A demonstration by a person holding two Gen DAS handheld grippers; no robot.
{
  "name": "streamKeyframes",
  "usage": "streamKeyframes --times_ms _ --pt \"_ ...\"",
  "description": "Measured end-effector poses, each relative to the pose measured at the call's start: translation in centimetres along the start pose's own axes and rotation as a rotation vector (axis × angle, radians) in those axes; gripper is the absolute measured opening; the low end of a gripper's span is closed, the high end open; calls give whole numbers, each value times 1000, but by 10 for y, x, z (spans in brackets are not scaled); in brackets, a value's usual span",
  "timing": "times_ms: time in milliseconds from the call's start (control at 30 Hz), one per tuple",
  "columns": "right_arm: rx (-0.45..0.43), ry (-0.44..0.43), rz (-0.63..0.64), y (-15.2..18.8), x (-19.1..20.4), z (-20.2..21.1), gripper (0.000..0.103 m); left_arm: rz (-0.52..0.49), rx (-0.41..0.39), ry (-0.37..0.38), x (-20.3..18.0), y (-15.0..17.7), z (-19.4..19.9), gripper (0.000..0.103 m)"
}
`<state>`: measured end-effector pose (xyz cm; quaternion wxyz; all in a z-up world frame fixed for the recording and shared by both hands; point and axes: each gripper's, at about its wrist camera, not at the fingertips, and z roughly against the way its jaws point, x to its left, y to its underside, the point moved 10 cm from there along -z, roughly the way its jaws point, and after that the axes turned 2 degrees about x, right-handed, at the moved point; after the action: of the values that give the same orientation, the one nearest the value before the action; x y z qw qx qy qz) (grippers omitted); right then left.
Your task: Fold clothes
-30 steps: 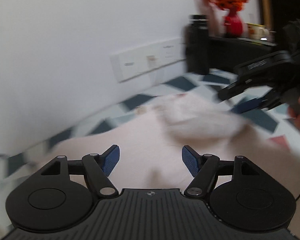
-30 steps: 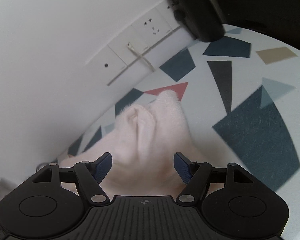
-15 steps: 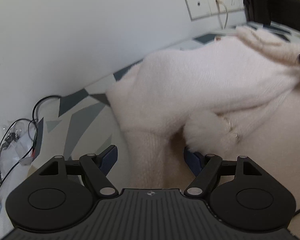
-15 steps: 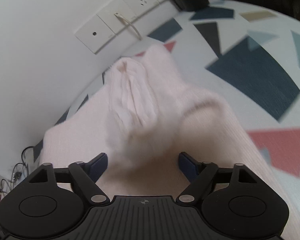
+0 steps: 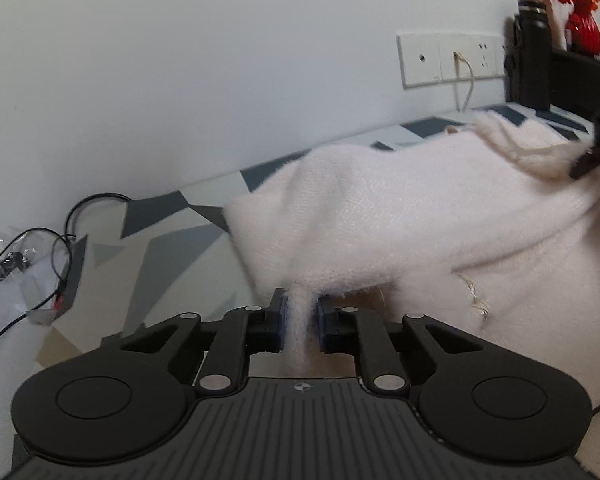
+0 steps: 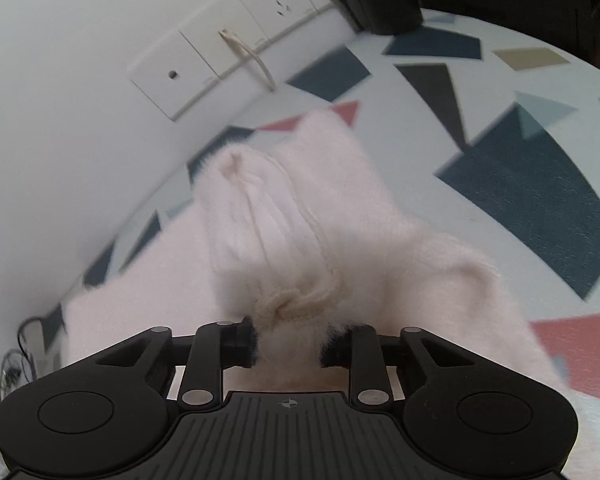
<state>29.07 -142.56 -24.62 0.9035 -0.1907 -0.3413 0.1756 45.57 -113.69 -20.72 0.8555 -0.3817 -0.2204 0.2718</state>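
A fluffy pale pink sweater (image 5: 400, 208) lies on a table with a geometric patterned cloth (image 5: 172, 236). My left gripper (image 5: 299, 322) is shut on a thin fold of the sweater's edge and holds it raised. My right gripper (image 6: 288, 342) is shut on a bunched part of the same sweater (image 6: 300, 216), near its ribbed cuff or hem. The right gripper's tip also shows at the right edge of the left wrist view (image 5: 598, 148), pinching the fabric. The sweater hangs stretched between the two grippers.
A white wall with a socket strip (image 5: 448, 58) and a plugged cable stands behind the table. A black bottle (image 5: 530, 52) and a red vase with orange flowers (image 5: 580, 20) stand at the far right. Loose black cables (image 5: 40, 248) lie at the left edge.
Both grippers have closed on the sweater; they were open half a second ago. The fabric is now lifted and pulled taut between them.
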Motion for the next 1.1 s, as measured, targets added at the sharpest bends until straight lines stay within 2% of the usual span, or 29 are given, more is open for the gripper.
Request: streamKeyframes --times_ms 100,167,267,367,500,567,600,633,667,700,733,800,933,1000,1100 --pt "-85 -99 76 -22 46 15 19 57 -6 -3 9 -2 8 11" --pt "-134 -125 130 -34 61 28 18 45 -21 6 5 -3 16 11" --pt "-109 -56 112 -24 31 28 17 11 -43 30 -7 -4 27 11" --pt "-83 12 94 -14 2 28 17 -61 -32 80 -30 3 27 11" --pt "-48 103 69 -1 -38 29 21 -132 62 136 -54 22 11 13" --pt "-31 149 57 6 -58 29 36 -117 84 157 -49 20 12 24" --pt "-34 166 52 8 -63 32 39 -104 91 169 -45 18 13 37" --pt "-52 174 51 7 -64 38 48 -91 97 182 -41 16 15 46" --pt "-75 177 52 3 -63 46 54 -53 101 204 -33 13 18 62" --pt "-99 174 57 -2 -61 53 56 12 97 238 -22 8 21 70" --pt "-127 167 63 -9 -58 60 57 85 89 274 -9 2 24 72" --pt "-179 143 85 -27 -46 68 60 238 100 279 21 -8 15 79" --pt "-227 87 131 -65 -23 53 64 509 134 210 77 -25 -32 79" --pt "-233 78 127 -78 -11 33 64 567 164 180 89 -35 -68 79" --pt "-210 63 118 -94 0 2 63 636 222 181 94 -51 -112 78"
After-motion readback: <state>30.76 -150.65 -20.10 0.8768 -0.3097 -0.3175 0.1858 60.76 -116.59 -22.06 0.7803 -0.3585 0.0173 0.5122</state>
